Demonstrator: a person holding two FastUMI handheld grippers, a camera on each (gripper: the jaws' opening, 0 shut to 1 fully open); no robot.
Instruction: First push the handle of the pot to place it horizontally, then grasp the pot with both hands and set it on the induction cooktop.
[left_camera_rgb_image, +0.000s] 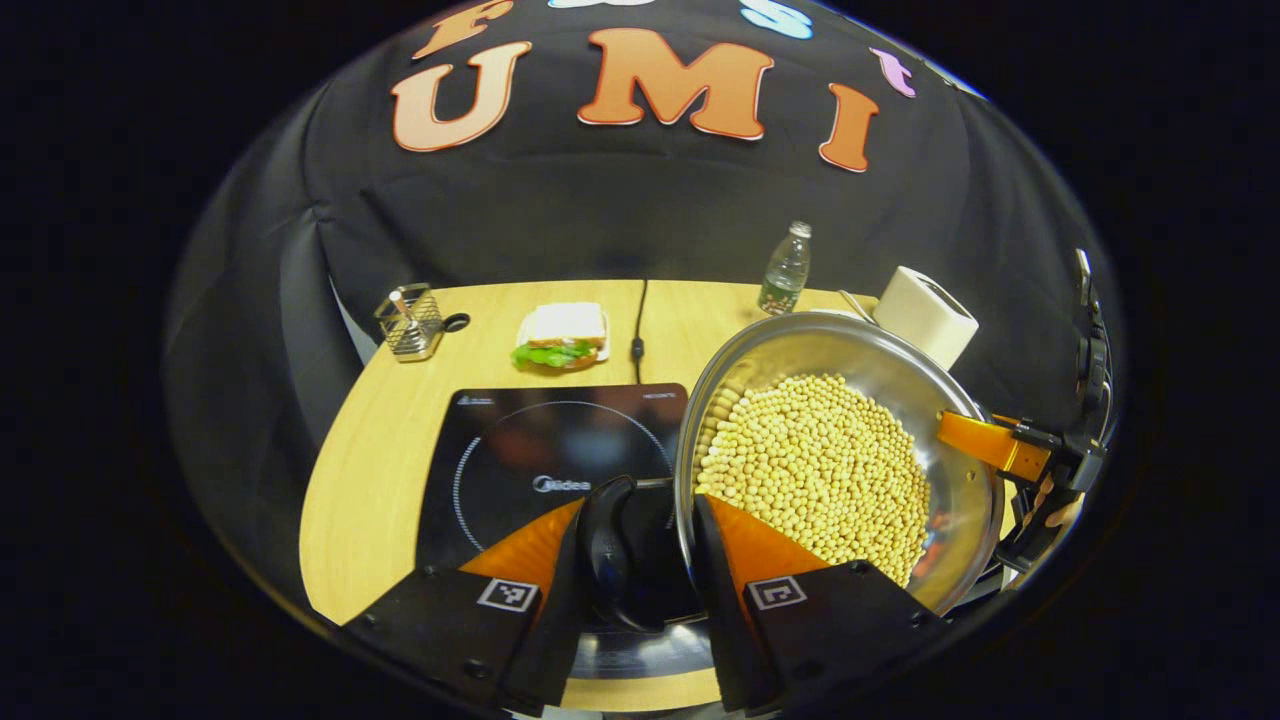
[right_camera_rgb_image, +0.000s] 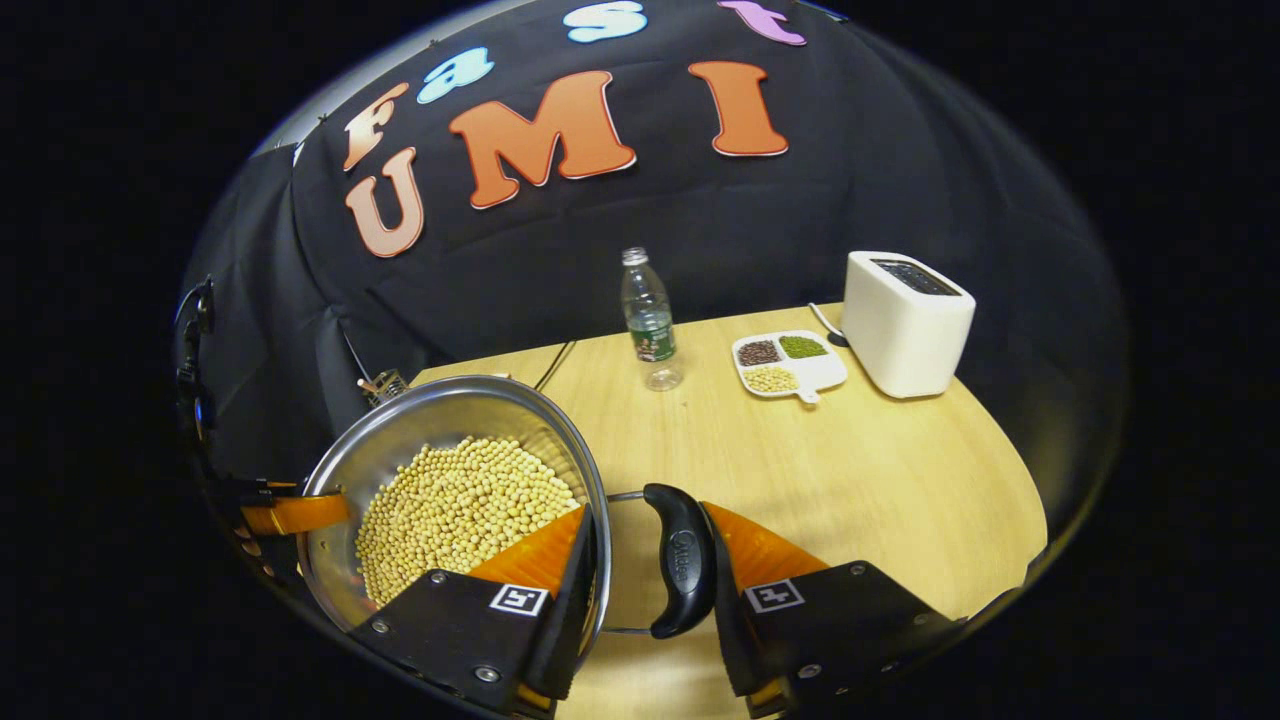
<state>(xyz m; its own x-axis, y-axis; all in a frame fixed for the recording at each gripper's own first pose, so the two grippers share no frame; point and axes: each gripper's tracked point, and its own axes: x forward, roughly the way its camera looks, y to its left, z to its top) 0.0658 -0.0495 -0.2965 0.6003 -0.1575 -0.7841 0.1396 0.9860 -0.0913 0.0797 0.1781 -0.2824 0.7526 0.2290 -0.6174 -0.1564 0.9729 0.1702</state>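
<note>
A steel pot (left_camera_rgb_image: 850, 360) full of pale yellow beans sits between the two grippers, its left rim over the right edge of the black induction cooktop (left_camera_rgb_image: 520, 450). My left gripper (left_camera_rgb_image: 640, 530) is shut on the pot's black side handle (left_camera_rgb_image: 610, 545), one finger outside the handle and the other inside the pot wall. In the right gripper view the pot (right_camera_rgb_image: 440, 420) is at the left, and my right gripper (right_camera_rgb_image: 650, 550) is shut on the opposite black handle (right_camera_rgb_image: 682, 560) the same way. Each gripper also appears across the pot, right gripper (left_camera_rgb_image: 1000, 445) and left gripper (right_camera_rgb_image: 290, 512). Whether the pot rests on the table I cannot tell.
On the wooden table (right_camera_rgb_image: 880, 480) stand a white toaster (right_camera_rgb_image: 905, 320), a divided dish of beans (right_camera_rgb_image: 788, 364) and a water bottle (right_camera_rgb_image: 648, 320). Behind the cooktop lie a sandwich (left_camera_rgb_image: 562, 335), a wire rack (left_camera_rgb_image: 410, 320) and the power cable (left_camera_rgb_image: 638, 320).
</note>
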